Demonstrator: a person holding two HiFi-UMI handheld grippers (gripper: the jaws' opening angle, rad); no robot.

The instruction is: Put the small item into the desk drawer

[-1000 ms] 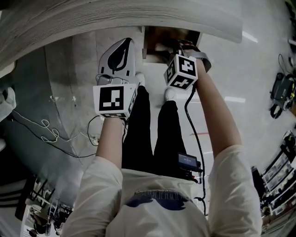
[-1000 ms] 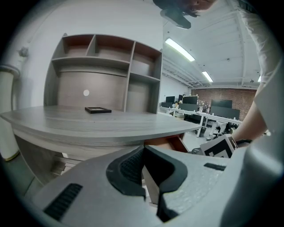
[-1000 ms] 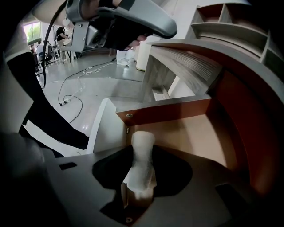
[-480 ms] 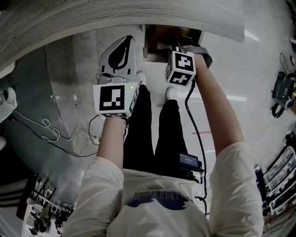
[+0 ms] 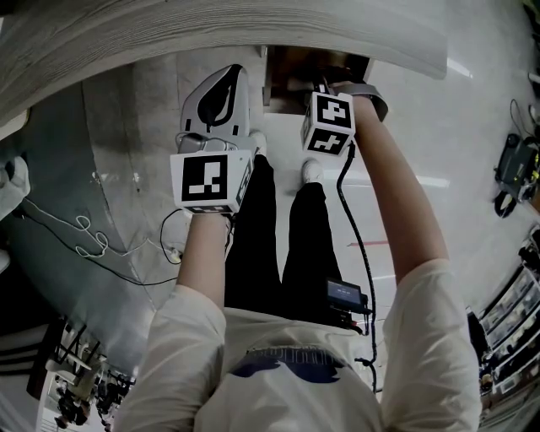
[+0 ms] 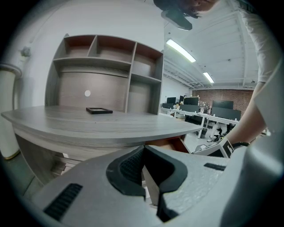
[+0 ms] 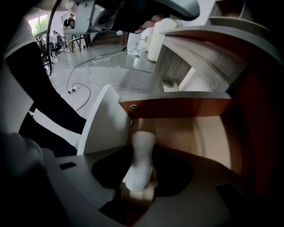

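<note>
1. Over the last second, the right gripper (image 7: 143,150) has edged a little deeper into the open drawer (image 7: 195,133), and its jaws are opening now.
2. We see the small white item (image 7: 141,162) standing between those jaws and over the drawer floor. There are dark gaps on both sides of it, so the pads look clear of it.
3. We judge this as the release: the item is inside the drawer space, and the drop is nearly done. The drawer is not yet shut.
4. Right arm pose: it is stretched forward and down, with the wrist over the drawer mouth under the desk (image 5: 211,25) edge and the marker cube (image 5: 330,123) facing up.
5. The left gripper (image 6: 143,148) has not moved. Its jaws are together with nothing between them, and it is held level just left of the drawer, pointing at the desk edge, with the forearm bent in front of the body.
</note>
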